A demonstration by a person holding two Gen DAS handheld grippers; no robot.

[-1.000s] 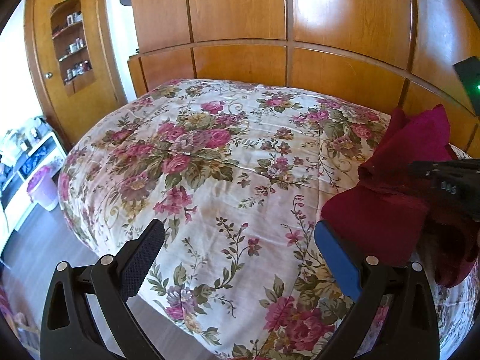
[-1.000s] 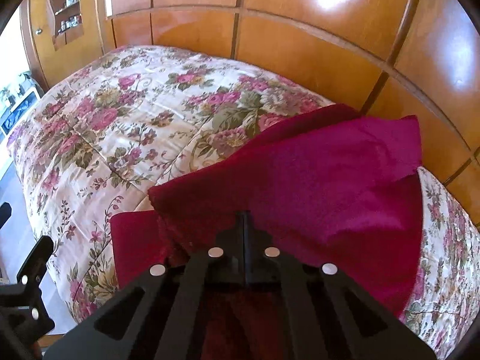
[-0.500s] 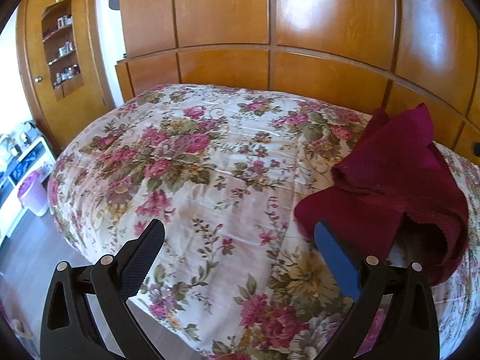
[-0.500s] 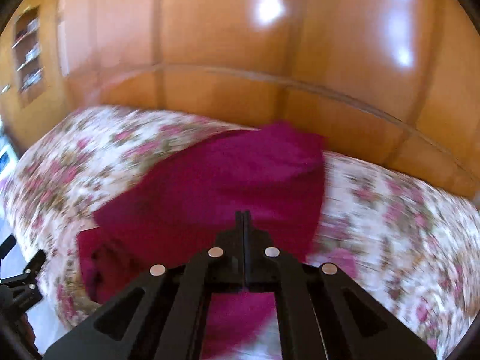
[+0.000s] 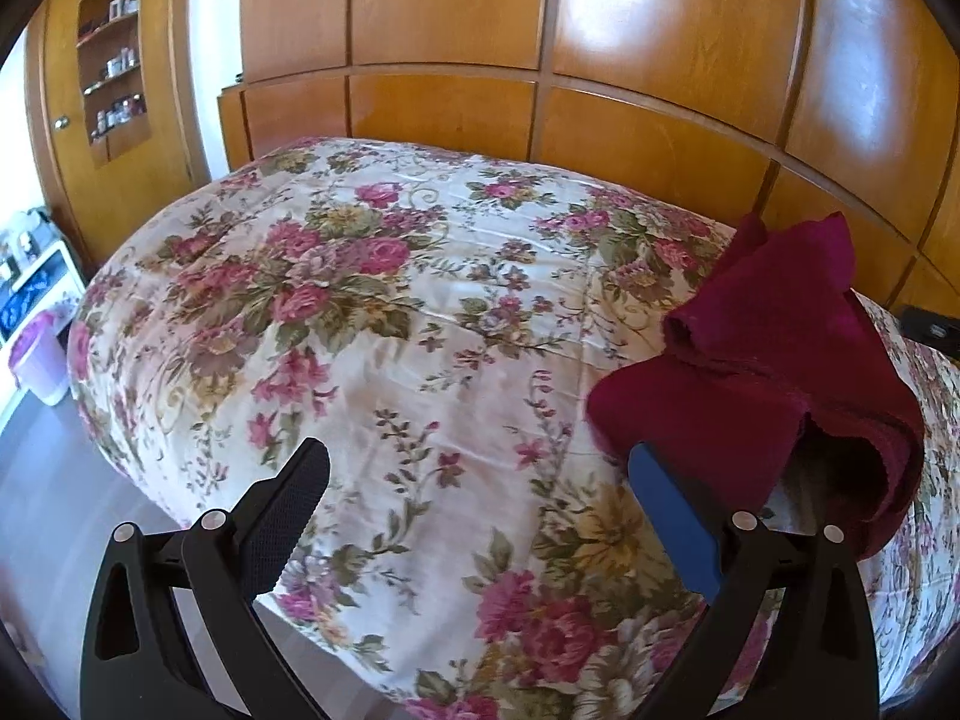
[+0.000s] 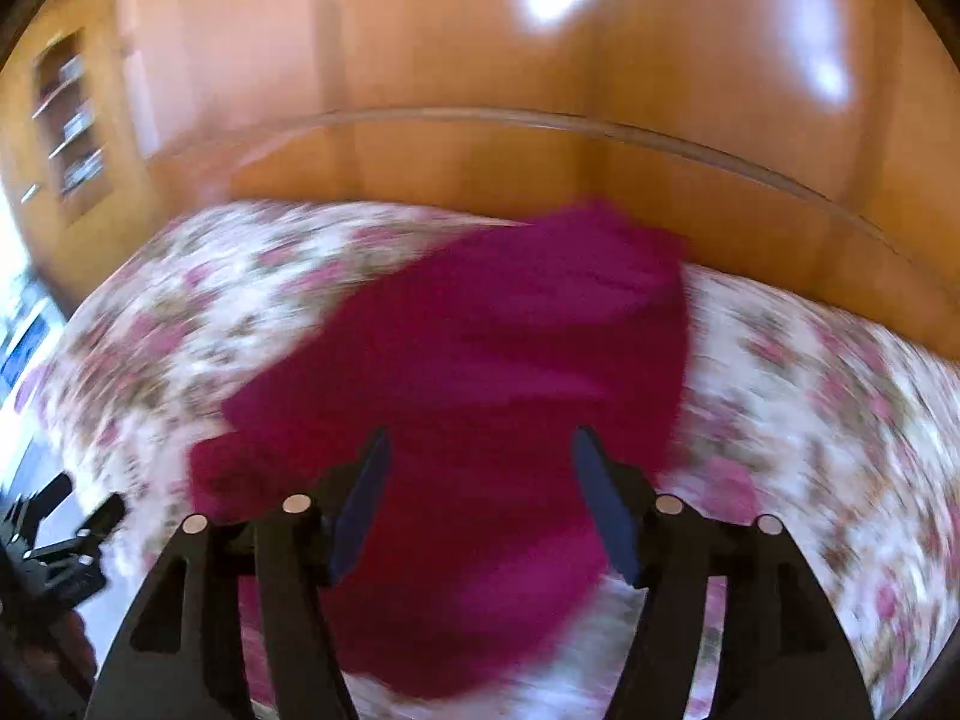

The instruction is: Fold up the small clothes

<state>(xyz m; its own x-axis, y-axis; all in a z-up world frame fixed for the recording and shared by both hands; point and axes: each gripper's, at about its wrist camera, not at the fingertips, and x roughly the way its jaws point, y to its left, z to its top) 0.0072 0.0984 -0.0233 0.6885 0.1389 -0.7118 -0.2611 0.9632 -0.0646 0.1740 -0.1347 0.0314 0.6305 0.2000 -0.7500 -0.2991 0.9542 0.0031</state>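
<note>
The right gripper [image 6: 477,498] has let go of the red cloth [image 6: 480,396] and its jaws are opening, nothing between them. The cloth lies on the bed [image 5: 420,324], just ahead of them, running away from them. The left gripper [image 5: 480,516] is open too, with the cloth off to its right.

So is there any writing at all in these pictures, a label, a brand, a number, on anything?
None can be read.
Bottles and jars on the shelves in the wooden cupboard: labels too small to read.
Dark red cloth: no tag or print shows.
Floral bedspread: pattern only, no words.
Right wrist view: blurred throughout.
</note>
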